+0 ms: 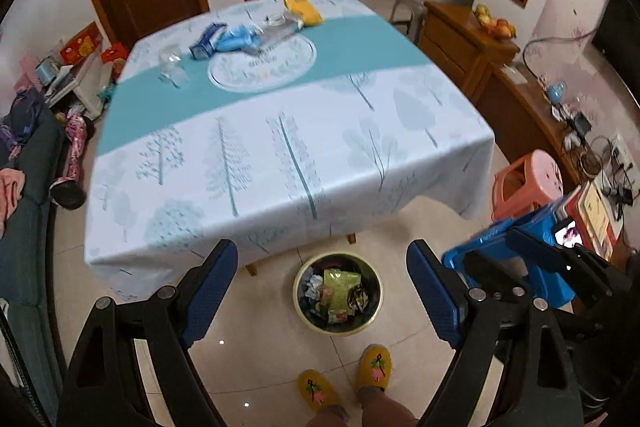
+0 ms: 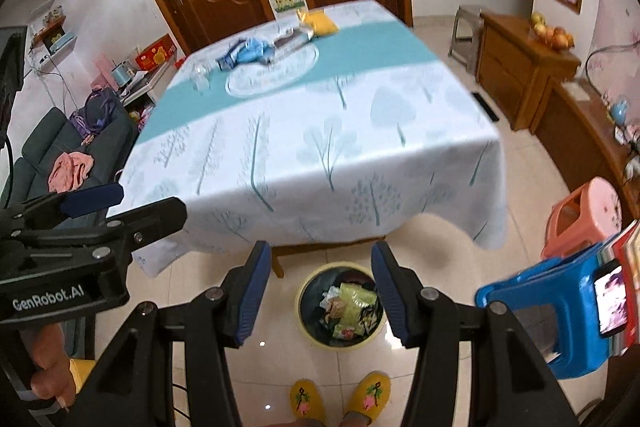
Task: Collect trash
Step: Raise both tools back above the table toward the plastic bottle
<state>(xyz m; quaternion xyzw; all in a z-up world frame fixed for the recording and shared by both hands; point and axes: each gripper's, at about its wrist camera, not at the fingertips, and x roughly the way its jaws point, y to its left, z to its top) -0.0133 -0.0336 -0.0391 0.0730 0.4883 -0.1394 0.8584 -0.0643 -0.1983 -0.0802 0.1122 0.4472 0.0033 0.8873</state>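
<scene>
A round trash bin (image 1: 297, 287) stands on the tiled floor in front of the table, holding crumpled wrappers and a green packet (image 1: 340, 279). My left gripper (image 1: 320, 293) hangs high above it, open with nothing between its blue pads. My right gripper (image 2: 322, 293) is also open and empty, above the same bin (image 2: 340, 343). On the far part of the table (image 1: 280, 163) lie blue packets (image 1: 228, 41), a yellow bag (image 1: 302, 11), a clear plastic cup (image 1: 172, 65) and a clear wrapper (image 1: 276, 29).
A blue plastic stool (image 2: 560, 307) with a lit phone (image 2: 610, 299) stands right of the bin, with a pink stool (image 2: 588, 211) behind it. Wooden cabinets (image 2: 516, 79) line the right wall, and a dark sofa (image 2: 44, 155) is on the left. The person's yellow slippers (image 2: 368, 397) are below the bin.
</scene>
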